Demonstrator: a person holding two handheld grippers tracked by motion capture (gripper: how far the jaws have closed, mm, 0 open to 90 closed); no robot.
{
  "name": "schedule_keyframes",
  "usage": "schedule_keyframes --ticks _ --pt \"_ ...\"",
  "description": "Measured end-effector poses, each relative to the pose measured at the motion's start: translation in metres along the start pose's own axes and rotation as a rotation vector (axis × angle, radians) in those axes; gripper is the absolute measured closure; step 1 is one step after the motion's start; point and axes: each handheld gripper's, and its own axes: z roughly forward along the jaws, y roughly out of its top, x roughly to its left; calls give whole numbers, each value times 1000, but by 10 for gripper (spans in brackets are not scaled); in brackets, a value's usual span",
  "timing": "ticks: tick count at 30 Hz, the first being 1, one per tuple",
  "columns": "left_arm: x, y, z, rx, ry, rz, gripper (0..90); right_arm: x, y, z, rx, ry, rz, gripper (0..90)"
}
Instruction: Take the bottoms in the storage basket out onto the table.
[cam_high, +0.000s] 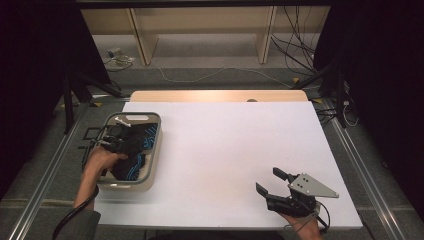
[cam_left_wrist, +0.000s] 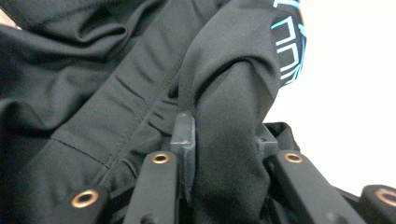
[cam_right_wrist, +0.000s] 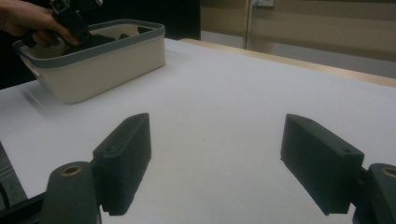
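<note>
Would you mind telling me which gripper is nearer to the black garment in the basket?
Left. The left gripper is shut on a fold of the black garment in the basket; the right gripper hovers open, far across the table.

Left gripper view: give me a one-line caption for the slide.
Left gripper shut on a fold of black garment with blue print.

1. White table surface (cam_high: 225, 150): rectangular, with a bare wooden strip (cam_high: 218, 95) exposed along its far edge.
2. Wooden shelving frame (cam_high: 200, 30): stands on the floor beyond the table, uprights visible.
3. Loose cables (cam_high: 295, 45): lie on the grey floor at far right, near the frame.
4. Metal rails (cam_high: 40, 200): run along both sides of the table.
</note>
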Motion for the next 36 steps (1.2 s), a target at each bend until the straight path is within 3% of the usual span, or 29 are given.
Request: schedule_keyframes --ticks 7,12,21,25,36 --pt "5 -1 -19 -71 -65 -23 733 0 0 0 -1 -2 3 254" --pt "7 -1 -28 -93 -82 -18 735 0 0 0 -1 -6 2 253" --pt "7 0 -51 -181 -115 -22 735 -1 0 0 0 -8 2 253" --pt "6 1 -60 -223 -165 -27 735 -1 0 -1 -1 -9 1 253" --pt "8 2 -76 -302 -204 -43 735 -1 0 -1 -1 -10 1 254"
